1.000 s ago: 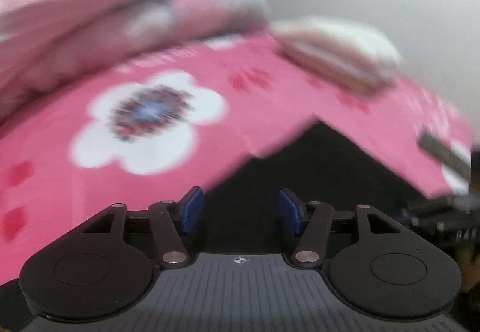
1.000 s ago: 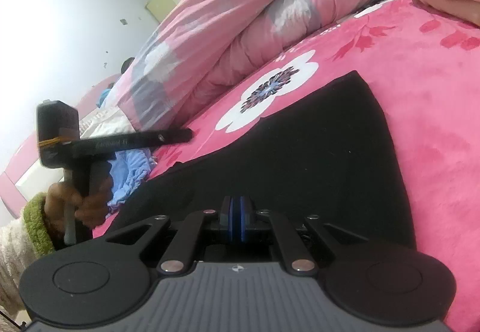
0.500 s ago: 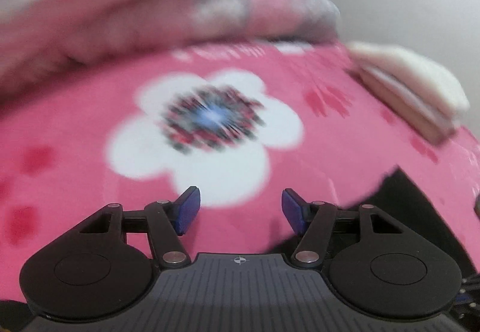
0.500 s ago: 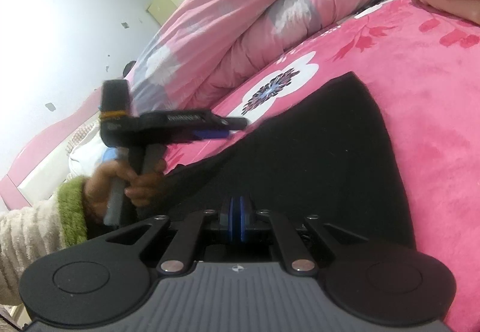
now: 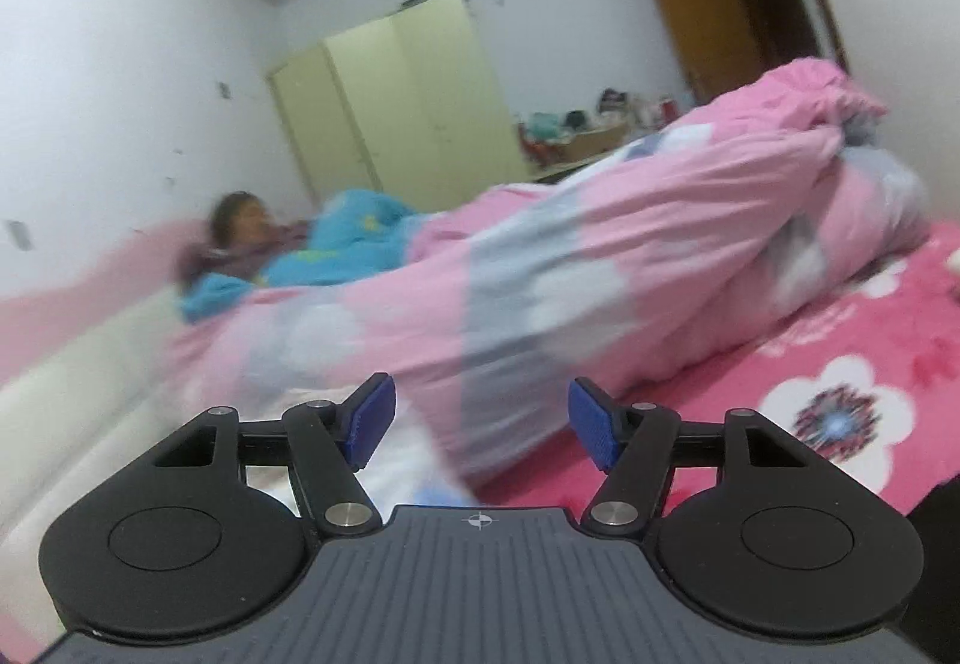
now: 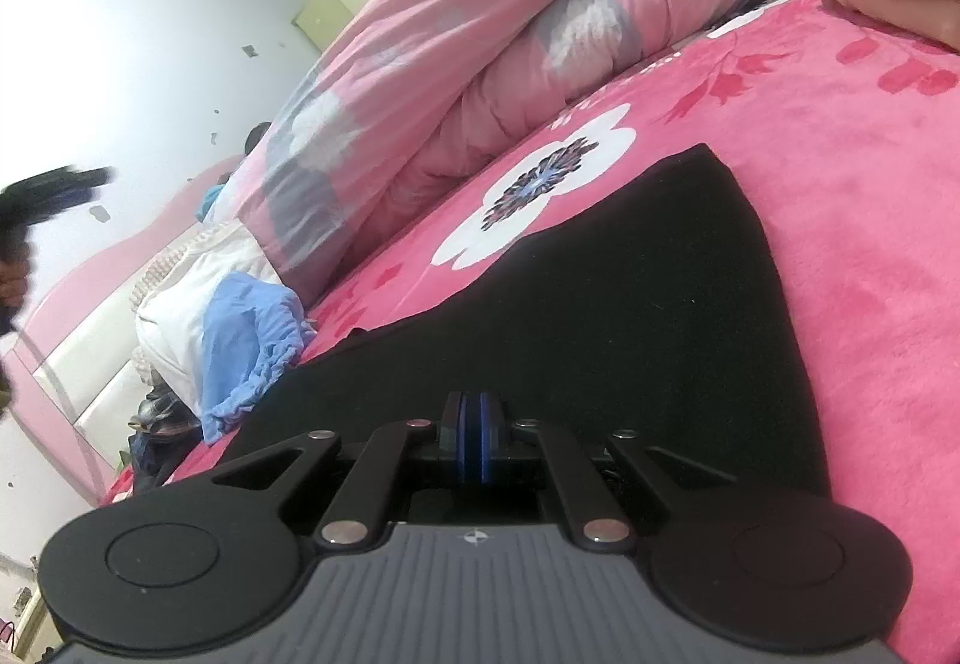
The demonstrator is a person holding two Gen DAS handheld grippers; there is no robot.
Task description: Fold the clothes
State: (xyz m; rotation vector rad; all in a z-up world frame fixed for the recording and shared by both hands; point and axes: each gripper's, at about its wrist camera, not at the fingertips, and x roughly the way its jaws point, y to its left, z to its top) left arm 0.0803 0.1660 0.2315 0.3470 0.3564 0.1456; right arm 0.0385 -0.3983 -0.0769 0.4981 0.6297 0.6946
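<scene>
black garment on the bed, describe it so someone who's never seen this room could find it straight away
Start at the bright pink flowered blanket that covers the bed. The black garment lies flat on it, just ahead of the right tongs, beside the big white flower print. It is the only plain dark thing there; the bedding around it is pink or patterned.

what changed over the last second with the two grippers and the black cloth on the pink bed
The left gripper swung up and away from the flat black garment: its view went from the pink flowered bedspread to the rolled pink quilt and the cream wardrobe. Its jaws are opening, with nothing between them. The right gripper stayed shut at the garment's near edge, and the garment lies as before.
</scene>
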